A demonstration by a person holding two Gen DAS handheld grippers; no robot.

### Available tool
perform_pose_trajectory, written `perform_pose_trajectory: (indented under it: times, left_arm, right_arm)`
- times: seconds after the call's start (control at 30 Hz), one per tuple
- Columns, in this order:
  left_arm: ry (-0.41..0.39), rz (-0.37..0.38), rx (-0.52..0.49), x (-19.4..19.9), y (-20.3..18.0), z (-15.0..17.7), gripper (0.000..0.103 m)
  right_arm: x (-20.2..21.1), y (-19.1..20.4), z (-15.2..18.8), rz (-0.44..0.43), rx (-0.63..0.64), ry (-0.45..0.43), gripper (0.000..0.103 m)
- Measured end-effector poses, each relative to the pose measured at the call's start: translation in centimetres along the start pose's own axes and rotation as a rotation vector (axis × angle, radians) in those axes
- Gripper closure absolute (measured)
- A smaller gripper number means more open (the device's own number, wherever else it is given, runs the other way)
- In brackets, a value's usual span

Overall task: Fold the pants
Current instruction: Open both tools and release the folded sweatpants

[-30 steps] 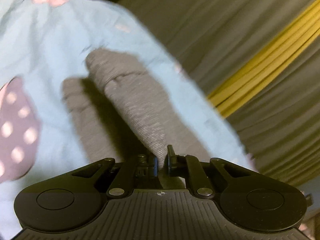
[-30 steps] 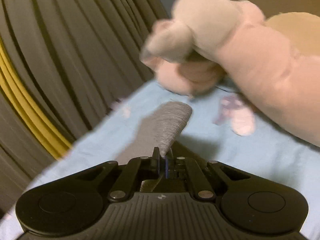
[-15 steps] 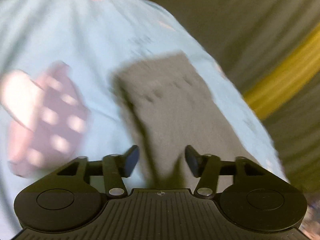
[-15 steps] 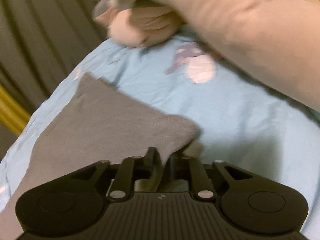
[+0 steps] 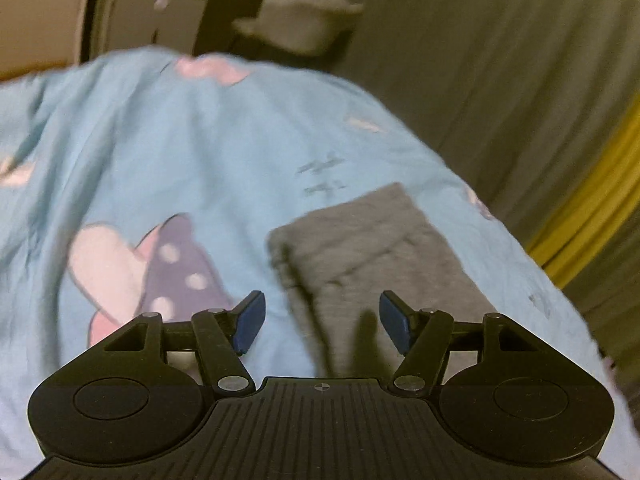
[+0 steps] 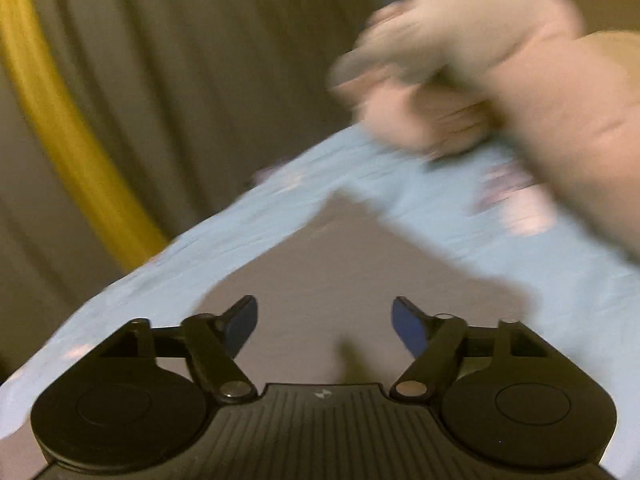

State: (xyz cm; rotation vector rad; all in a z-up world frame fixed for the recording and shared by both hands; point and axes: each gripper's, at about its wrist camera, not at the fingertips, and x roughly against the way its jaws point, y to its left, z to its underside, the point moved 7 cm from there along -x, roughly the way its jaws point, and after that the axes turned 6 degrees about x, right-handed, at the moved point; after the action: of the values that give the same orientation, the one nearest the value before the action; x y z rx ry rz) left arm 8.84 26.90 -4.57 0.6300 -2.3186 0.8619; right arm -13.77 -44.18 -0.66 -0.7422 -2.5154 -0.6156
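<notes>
The grey pants lie flat on a light blue bedsheet with pink and purple prints. In the left wrist view they sit right of centre, and my left gripper is open and empty just above their near end. In the right wrist view the pants spread out as a grey wedge in front of my right gripper, which is open and empty over them. The right wrist view is blurred by motion.
A large pink and beige plush toy lies on the sheet at the upper right of the right wrist view. Grey curtains with a yellow stripe hang beside the bed edge. Furniture stands beyond the bed.
Both grippers have let go of the pants and opened: the left half a second ago, the right just now. The pants have dropped flat onto the sheet. Both grippers have pulled back.
</notes>
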Motion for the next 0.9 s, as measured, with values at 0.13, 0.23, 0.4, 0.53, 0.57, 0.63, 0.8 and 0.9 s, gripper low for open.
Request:
perform_pose_trajectory:
  times: [0.13,0.23,0.4,0.53,0.57,0.63,0.8,0.9]
  left_arm:
    - [-0.010,0.030,-0.047,0.9,-3.6,1.7,0.027]
    - [0.082,0.149,-0.052,1.4,-7.3,4.4,0.019]
    - [0.219,0.224,-0.167,1.6,-13.2,11.1,0.007]
    - [0.361,0.201,-0.275,-0.3,-14.4,17.3,0.007]
    - [0.364,0.176,-0.341,-0.8,-14.5,17.9,0.007]
    - [0.321,0.161,-0.468,-0.9,-15.3,18.2,0.007]
    - [0.300,0.137,-0.493,-0.8,-15.2,18.5,0.006]
    - [0.307,0.141,-0.465,-0.9,-15.4,18.5,0.004]
  right_arm:
    - [-5.2,0.6,3.3,0.005,-0.022,0.276,0.004]
    - [-5.9,-0.2,3.5,0.038,-0.079,0.294,0.004]
    - [-6.5,-0.5,3.4,0.029,-0.109,0.277,0.004]
    - [-6.1,-0.2,3.5,0.041,-0.096,0.290,0.004]
    - [-5.7,-0.2,3.7,0.048,-0.079,0.295,0.004]
    - [-5.7,-0.1,3.8,0.062,-0.054,0.301,0.004]
    - [-5.8,-0.5,3.8,0.045,-0.080,0.293,0.004]
    - [-5.7,-0.5,3.9,0.041,-0.081,0.294,0.004]
